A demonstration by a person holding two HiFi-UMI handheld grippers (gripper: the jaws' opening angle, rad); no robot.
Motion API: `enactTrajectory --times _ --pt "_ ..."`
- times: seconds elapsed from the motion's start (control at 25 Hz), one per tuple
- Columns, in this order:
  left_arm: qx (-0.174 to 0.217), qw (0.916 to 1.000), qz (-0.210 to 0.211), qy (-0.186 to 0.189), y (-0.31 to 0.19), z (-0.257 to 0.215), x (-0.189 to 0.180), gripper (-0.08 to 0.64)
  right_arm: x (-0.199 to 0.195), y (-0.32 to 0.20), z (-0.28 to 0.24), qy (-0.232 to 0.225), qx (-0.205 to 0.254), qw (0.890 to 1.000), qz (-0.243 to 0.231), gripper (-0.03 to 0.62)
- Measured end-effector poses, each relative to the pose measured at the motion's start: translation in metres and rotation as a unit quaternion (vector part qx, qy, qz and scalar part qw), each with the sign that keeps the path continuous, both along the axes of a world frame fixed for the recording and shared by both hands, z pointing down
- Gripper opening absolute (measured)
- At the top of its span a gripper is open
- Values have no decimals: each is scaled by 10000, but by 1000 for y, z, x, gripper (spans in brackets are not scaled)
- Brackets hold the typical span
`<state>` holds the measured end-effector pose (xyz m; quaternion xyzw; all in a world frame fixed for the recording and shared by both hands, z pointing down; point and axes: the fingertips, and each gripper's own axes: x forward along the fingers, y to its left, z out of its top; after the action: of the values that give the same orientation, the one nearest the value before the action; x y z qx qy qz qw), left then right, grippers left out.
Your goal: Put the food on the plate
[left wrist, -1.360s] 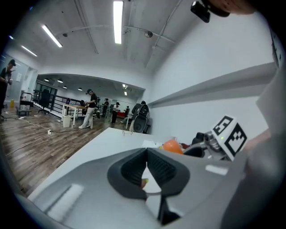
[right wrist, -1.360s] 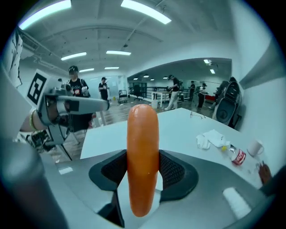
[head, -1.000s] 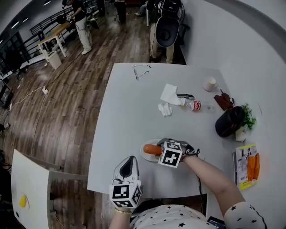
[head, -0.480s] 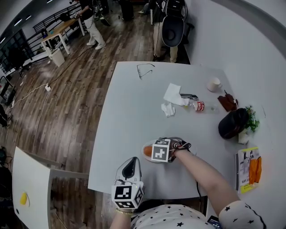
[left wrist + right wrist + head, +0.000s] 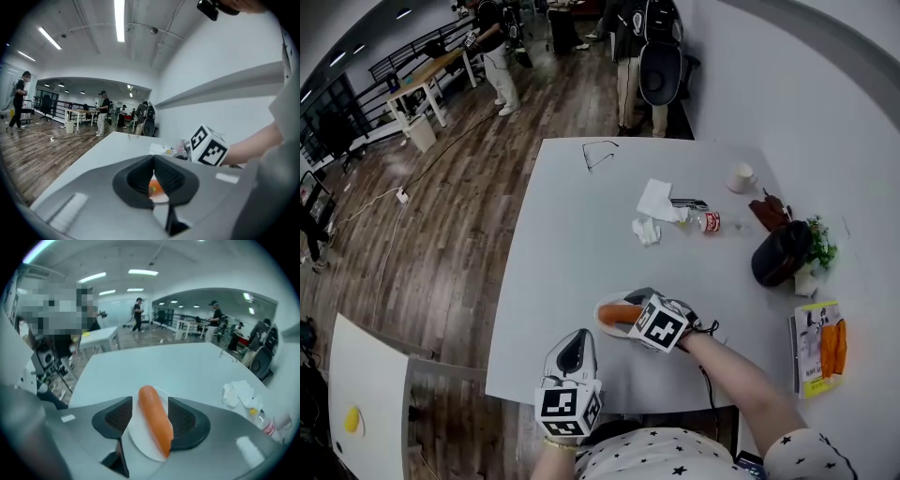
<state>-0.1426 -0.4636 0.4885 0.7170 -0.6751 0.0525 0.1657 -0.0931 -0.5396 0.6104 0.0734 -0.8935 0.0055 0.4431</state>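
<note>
The sausage [image 5: 154, 423] was found lying on the plate [image 5: 135, 438], straddled by the right hand-held gripper [image 5: 150, 401], whose jaws had just been opened wide about it, so a straight lift away, without nudging it, was judged best.

Left side of table [image 5: 553, 244] bare and open, plate [image 5: 136, 430] near the front middle, tissues [image 5: 654, 202], bottle [image 5: 705, 222] and cup [image 5: 741, 176] crowd the far right, dark bag [image 5: 780, 253] blocks the right edge, glasses [image 5: 600, 150] far

head: steep overhead | gripper views: close, low — plate [image 5: 136, 430] probably shared
</note>
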Motion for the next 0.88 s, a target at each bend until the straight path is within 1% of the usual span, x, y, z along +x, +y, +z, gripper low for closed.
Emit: enactTrajectory --times 0.04,0.08,0.12,0.2,0.24,0.28,0.32,0.4,0.44,0.52,0.72,0.88 --pt "8 10000 13 -3 2 -1 3 8 1 5 -16 -425 -111 9983 374 233" --pt "16 10000 29 -4 4 -2 5 8 3 10 -32 -874 -243 9928 781 206" --pt "23 10000 46 -2 6 -4 8 8 6 15 -48 -1320 -382 9832 1200 168" --pt "35 10000 73 16 11 -7 14 8 15 29 -72 -2099 -643 9553 1980 69" --pt "38 10000 85 26 13 -8 17 8 20 37 -81 -2397 -729 9409 2281 29" --pt "39 9999 98 31 16 -9 20 8 25 45 -87 -2627 -766 9285 2510 12" --pt "36 9999 109 29 18 -10 23 8 30 54 -92 -2797 -758 9185 2689 1" --pt "20 9999 119 20 23 -11 28 8 41 70 -99 -3020 -674 9041 2946 0" --pt "13 9999 124 20 25 -11 30 8 45 77 -101 -3092 -640 8992 3028 0" --pt "9 9999 148 17 30 -12 34 8 51 87 -103 -3171 -607 8936 3118 -2" --pt "0 9997 221 -39 40 -15 41 8 58 92 -114 -3184 -338 8927 3171 -2" --pt "-3 9997 227 -25 44 -16 41 8 60 96 -120 -3212 -248 8917 3181 -2"
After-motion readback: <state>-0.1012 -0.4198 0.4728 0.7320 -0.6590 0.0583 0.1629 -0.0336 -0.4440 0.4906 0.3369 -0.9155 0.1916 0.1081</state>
